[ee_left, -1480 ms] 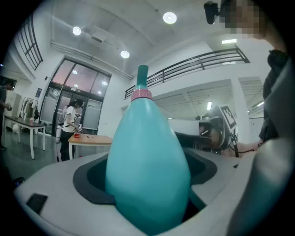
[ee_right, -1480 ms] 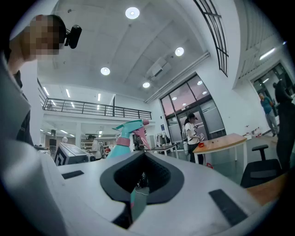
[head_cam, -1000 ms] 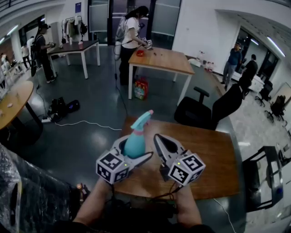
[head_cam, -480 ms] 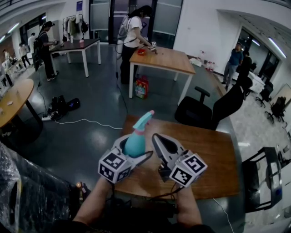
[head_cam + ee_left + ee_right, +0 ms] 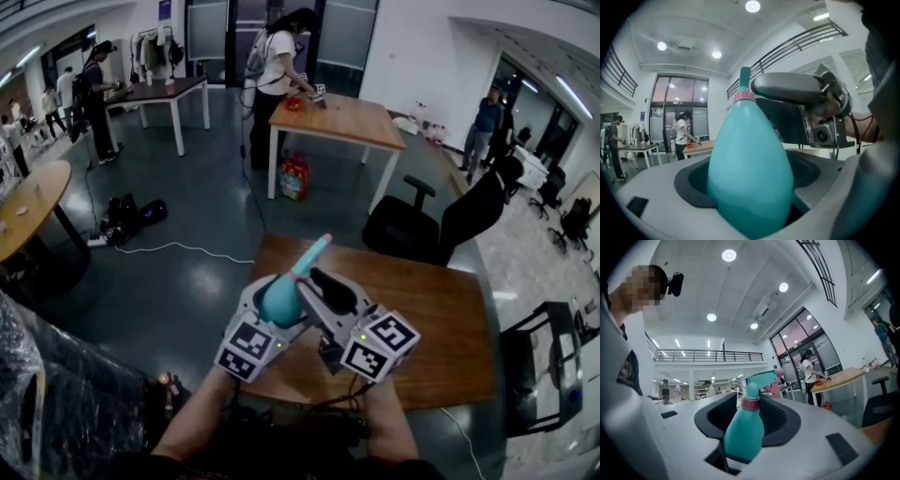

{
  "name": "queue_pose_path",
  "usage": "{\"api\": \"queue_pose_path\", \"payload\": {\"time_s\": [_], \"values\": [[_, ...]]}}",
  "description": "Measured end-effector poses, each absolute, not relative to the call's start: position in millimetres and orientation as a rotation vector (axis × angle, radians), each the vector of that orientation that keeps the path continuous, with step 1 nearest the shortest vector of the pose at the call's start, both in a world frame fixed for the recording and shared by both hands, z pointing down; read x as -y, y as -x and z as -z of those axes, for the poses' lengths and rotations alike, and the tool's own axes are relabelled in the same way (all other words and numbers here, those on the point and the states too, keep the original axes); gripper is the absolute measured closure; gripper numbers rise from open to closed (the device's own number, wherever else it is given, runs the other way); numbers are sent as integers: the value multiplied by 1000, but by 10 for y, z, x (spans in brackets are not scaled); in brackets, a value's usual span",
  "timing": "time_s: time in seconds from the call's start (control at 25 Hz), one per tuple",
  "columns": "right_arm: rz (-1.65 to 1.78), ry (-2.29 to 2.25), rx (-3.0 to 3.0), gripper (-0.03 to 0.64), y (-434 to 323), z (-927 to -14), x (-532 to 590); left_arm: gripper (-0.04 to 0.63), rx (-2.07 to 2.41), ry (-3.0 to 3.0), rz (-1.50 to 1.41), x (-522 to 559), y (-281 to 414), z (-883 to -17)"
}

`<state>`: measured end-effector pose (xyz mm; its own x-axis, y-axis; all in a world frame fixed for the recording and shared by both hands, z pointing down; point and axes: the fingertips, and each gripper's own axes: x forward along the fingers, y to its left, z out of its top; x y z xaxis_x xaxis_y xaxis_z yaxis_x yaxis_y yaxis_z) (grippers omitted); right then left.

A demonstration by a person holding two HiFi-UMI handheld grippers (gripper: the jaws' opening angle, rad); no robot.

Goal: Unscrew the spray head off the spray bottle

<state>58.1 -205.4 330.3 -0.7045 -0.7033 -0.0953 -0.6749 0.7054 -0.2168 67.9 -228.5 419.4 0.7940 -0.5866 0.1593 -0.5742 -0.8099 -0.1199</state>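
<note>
Left gripper [image 5: 273,304] clenched on spray bottle [image 5: 279,296], centre frame. Right gripper [image 5: 315,281], jaws opening, straddles it below the spray head [image 5: 314,251], apparently untouching. We note a risk: closing under the collar [image 5: 751,402] twists the bottle loose.

**Open hall with scattered tables**

Glossy dark floor [image 5: 187,291]. Near wooden table [image 5: 450,319], with a black office chair [image 5: 412,230] beyond it. Second wooden table [image 5: 342,117] farther off. Round table [image 5: 37,202] at left. Glazed doors [image 5: 208,33] at far end. Round ceiling lights [image 5: 729,255].
</note>
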Motion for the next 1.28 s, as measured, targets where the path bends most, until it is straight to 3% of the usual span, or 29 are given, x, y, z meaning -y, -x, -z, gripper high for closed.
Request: {"api": "queue_pose_path", "payload": {"time_s": [1.28], "values": [[260,771,-2851,485,-622,-3248,1745,155,-239,3115,240,1665,-848,-4132]]}}
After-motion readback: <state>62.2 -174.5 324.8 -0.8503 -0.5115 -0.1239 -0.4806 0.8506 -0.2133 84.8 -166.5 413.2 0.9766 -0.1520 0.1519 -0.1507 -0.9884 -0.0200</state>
